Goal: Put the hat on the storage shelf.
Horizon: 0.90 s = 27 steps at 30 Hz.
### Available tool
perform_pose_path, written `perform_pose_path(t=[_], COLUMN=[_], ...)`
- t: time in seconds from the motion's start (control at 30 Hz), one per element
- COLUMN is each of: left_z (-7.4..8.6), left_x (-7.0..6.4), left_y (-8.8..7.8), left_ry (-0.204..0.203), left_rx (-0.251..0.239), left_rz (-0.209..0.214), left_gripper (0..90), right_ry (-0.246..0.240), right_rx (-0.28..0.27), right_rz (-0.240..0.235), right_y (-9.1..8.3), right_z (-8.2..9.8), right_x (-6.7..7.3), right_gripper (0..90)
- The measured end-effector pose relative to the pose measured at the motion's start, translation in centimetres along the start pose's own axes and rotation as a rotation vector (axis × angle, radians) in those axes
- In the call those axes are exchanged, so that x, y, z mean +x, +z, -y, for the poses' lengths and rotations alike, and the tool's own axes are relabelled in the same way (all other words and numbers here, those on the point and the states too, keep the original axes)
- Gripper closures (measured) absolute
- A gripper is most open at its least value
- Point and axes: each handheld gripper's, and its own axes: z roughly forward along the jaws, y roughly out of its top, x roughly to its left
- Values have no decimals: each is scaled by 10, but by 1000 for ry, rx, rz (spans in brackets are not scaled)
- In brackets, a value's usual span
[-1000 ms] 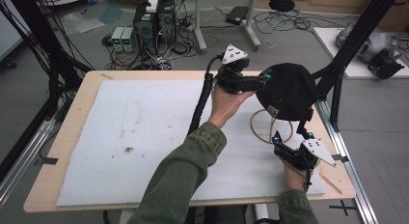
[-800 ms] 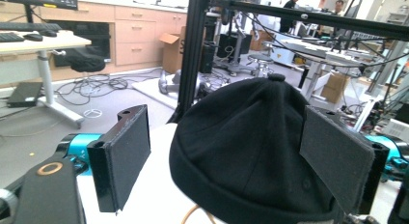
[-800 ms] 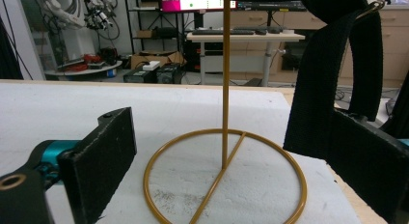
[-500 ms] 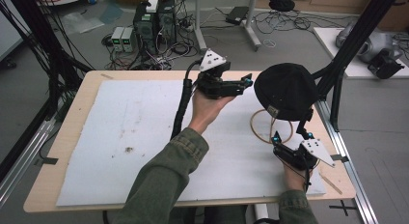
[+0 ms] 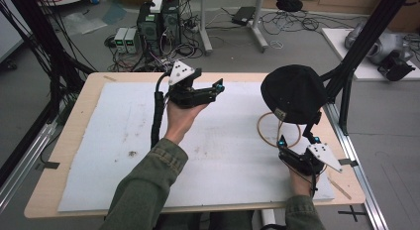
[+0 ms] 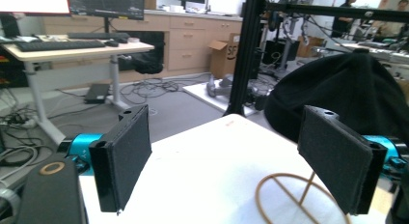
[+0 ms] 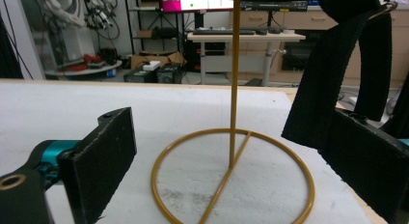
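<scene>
Black cap (image 5: 293, 92) on gold stand (image 5: 279, 130); both claws, left (image 5: 210, 88) and right (image 5: 282, 145), spread wide, empty.

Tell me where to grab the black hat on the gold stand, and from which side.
Judging by its pose, take the black hat by its lower edge on the side facing the person, where a strap hangs below the crown. The right gripper sits low by the stand's ring base, jaws open, so coming up from there looks easiest. The domed crown seems too broad to pinch.
</scene>
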Motion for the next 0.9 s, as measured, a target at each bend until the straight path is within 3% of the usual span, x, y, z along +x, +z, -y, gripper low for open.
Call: perform_pose_path(t=[0.37,0.5,0.67,0.83,0.9], left_z=[14,20,21,24,27], left_x=[21,29,39,45,49], left_y=[-29,-43,-58,-78,-89], left_ry=[41,86,80,108,122], left_rx=[2,12,14,27,29], left_rz=[-77,-108,-139,-131,-152], left_gripper=[196,192,192,191,191], right_ry=[9,17,16,10,23], right_rx=[-4,1,3,0,0], right_rz=[12,18,16,13,22], right_y=[0,-1,0,0,0], right_z=[1,1,1,1,1], right_x=[-3,-4,-3,-3,-4], right_gripper=[54,53,54,54,54])
